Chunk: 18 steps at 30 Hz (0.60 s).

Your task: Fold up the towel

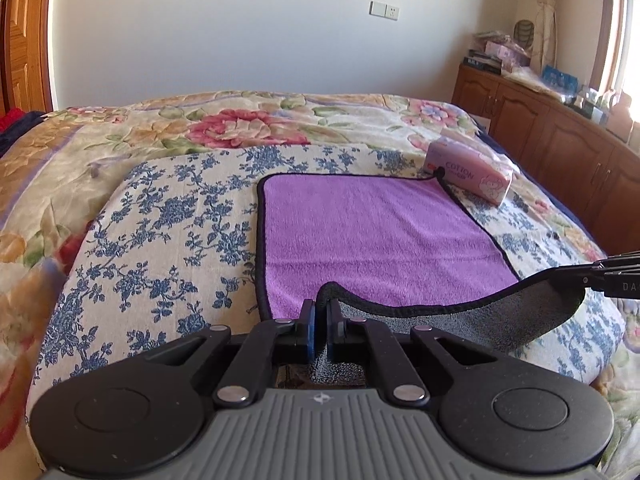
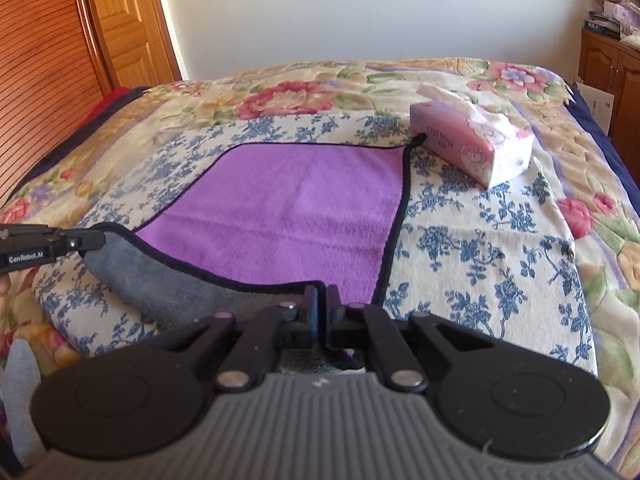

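A purple towel with a dark hem and a grey underside lies on a blue-flowered cloth on the bed. My left gripper is shut on the towel's near left corner and holds it lifted, grey side showing. My right gripper is shut on the near right corner of the towel. The near edge hangs between the two grippers, off the cloth. The right gripper also shows at the right edge of the left wrist view, and the left gripper at the left edge of the right wrist view.
A pink tissue pack lies just past the towel's far right corner, also in the right wrist view. A floral quilt covers the bed. A wooden cabinet stands to the right, a wooden door to the left.
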Tool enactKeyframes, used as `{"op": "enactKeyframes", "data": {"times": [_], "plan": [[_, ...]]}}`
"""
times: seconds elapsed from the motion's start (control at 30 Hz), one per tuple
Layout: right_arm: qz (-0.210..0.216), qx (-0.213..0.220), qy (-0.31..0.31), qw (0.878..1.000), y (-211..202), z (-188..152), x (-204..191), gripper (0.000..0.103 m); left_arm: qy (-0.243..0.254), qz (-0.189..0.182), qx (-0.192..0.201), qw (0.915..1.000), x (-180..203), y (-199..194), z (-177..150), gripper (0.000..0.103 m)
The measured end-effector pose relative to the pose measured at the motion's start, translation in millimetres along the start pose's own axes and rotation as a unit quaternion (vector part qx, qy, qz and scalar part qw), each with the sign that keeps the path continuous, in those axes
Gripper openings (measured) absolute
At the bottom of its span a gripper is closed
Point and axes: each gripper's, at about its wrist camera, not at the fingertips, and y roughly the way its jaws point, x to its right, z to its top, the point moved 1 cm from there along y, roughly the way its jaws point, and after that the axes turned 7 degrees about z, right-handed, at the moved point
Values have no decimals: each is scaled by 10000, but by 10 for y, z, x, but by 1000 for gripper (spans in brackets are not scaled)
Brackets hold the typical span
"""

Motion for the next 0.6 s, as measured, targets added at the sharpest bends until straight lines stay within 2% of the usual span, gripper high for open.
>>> {"op": "enactKeyframes", "data": {"times": [0.6], "plan": [[80,413,-351,9985,-42,209,-92,4,-21,-72,227,9997,-33,-18,139,6]]}}
